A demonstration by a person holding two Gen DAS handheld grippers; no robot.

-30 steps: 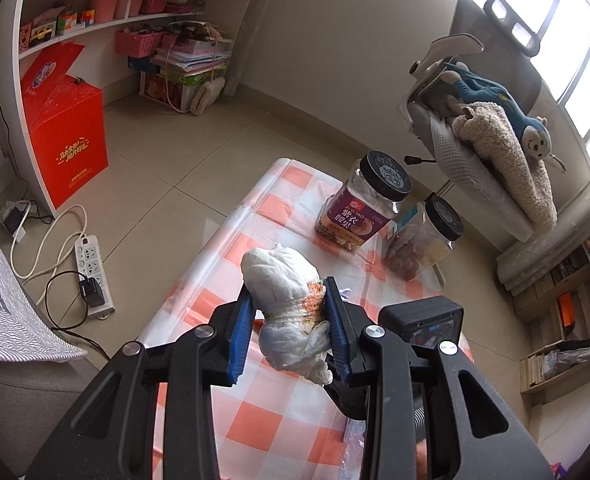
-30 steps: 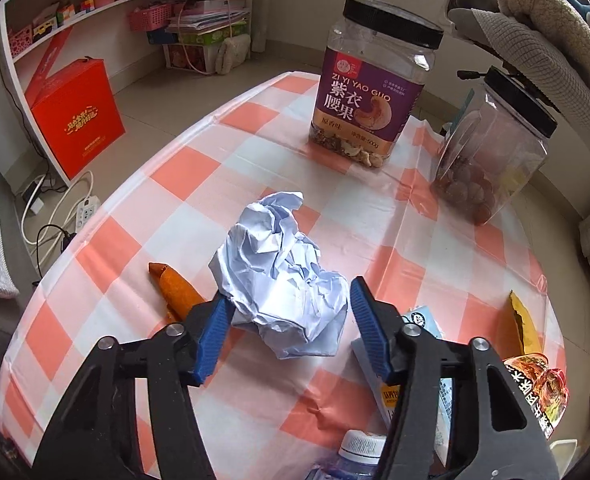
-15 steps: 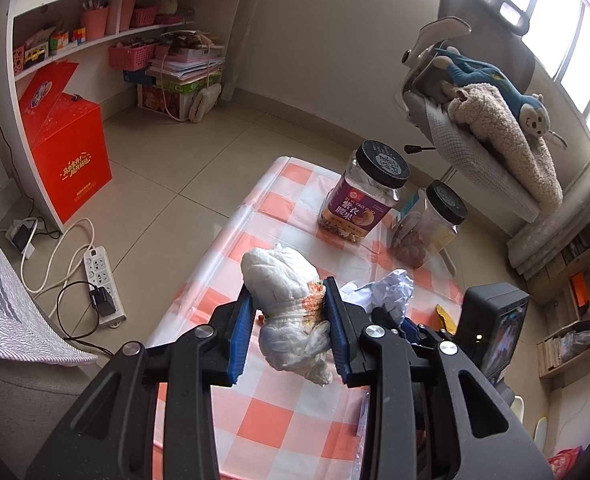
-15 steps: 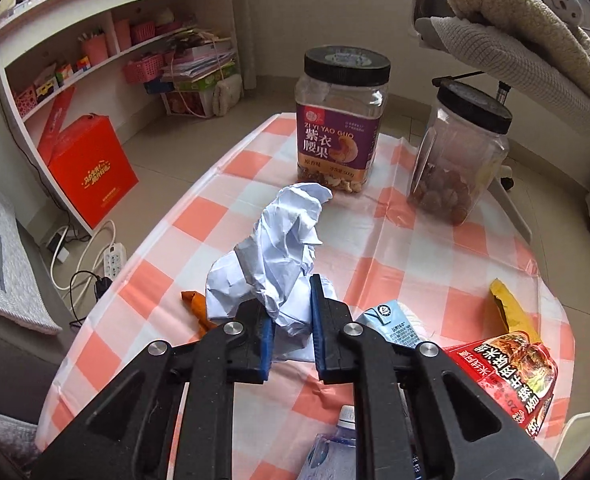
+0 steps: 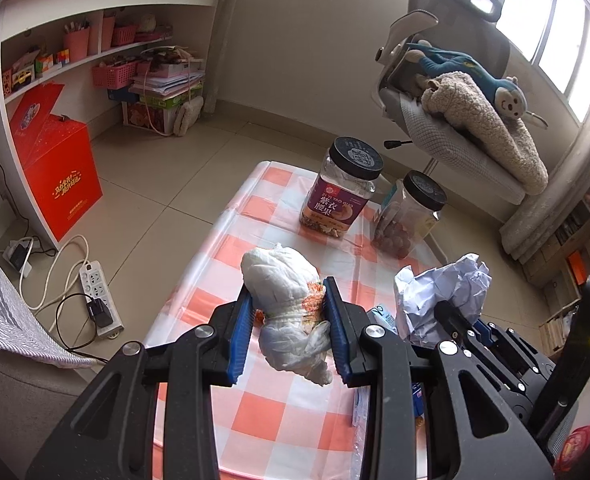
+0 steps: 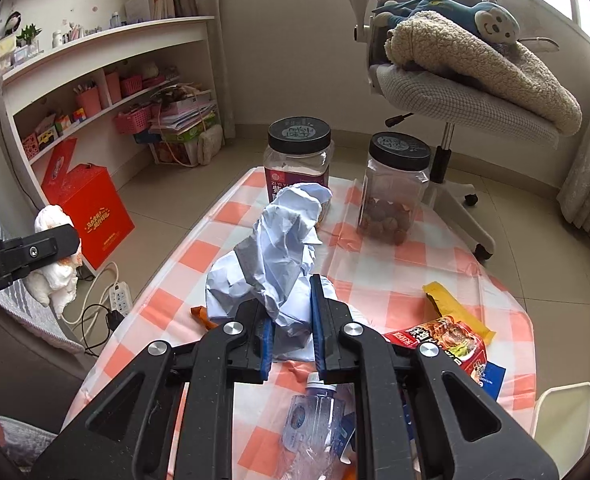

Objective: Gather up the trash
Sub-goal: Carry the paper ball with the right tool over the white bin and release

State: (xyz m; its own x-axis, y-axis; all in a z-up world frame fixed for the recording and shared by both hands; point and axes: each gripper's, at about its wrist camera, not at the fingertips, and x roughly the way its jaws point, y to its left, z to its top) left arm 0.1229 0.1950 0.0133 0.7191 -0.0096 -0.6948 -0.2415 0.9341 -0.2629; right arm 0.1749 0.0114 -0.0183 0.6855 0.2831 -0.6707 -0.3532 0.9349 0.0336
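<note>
Above the checked desk (image 6: 379,276), the right hand-held gripper (image 6: 291,320) is clamped tight on a crumpled ball of pale paper (image 6: 279,240), its blue pads biting into the lower folds while most of the wad billows up and forward, clear of the cloth. Off to its left, the left hand-held gripper (image 5: 289,320) is likewise closed on a white tissue bundle (image 5: 287,300) with an orange stain, squeezed round its middle and held out over the desk's near edge. So both pieces of trash are airborne, one in each hand.

Now, doing this well is mostly about the carry. The paper is gripped low and off-centre, so I'd judge it could slip or unfold if swung hard; a steady, level move with the squeeze kept firm looks wise. The tissue's loose tail hangs below the pads and might shed bits, so keep it away from the two black-lidded jars (image 6: 299,168) at the far end.

No bin shows in either view, so where these go I cannot say. Plenty is left on the desk: a plastic bottle (image 6: 315,424) just under the right gripper, a red snack packet (image 6: 447,340), a yellow wrapper (image 6: 447,306) and an orange scrap (image 6: 203,316).
</note>
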